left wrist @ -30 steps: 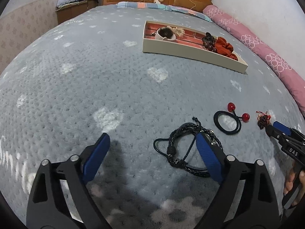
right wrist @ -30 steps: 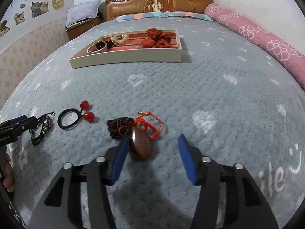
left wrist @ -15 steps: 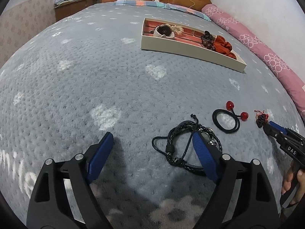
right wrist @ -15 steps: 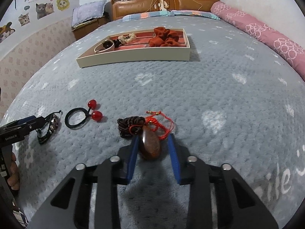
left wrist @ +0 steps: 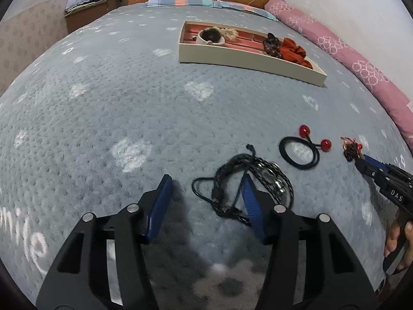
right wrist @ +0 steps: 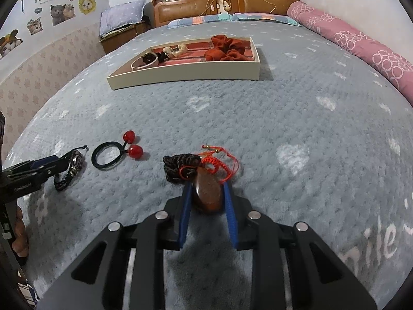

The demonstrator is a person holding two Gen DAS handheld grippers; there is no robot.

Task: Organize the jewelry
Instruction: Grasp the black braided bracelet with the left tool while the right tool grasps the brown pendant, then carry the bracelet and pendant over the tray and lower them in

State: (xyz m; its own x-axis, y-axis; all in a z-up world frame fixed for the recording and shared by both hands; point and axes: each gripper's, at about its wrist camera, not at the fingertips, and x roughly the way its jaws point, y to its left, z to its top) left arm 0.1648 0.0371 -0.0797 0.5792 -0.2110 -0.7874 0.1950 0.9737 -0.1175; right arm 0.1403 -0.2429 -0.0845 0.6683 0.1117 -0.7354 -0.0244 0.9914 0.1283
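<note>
- Gripping the amber pendant (right wrist: 208,193) with my right gripper (right wrist: 206,193), I have both blue pads pressed on its sides; its red cord (right wrist: 219,164) and a dark braided cord (right wrist: 180,166) trail ahead on the grey blanket (right wrist: 296,118).
- My left gripper (left wrist: 205,188) has its jaws just closing in, still apart, and the black braided bracelet (left wrist: 227,180) lies partly between them, the right pad over its strands, the left pad on bare blanket.
- A black hair tie with red beads (left wrist: 300,152) lies just beyond the bracelet, between my two grippers.
- The cream tray (right wrist: 185,76) sits well apart up the bed, holding a rust scrunchie (right wrist: 227,47) and a white band (right wrist: 144,60).
</note>
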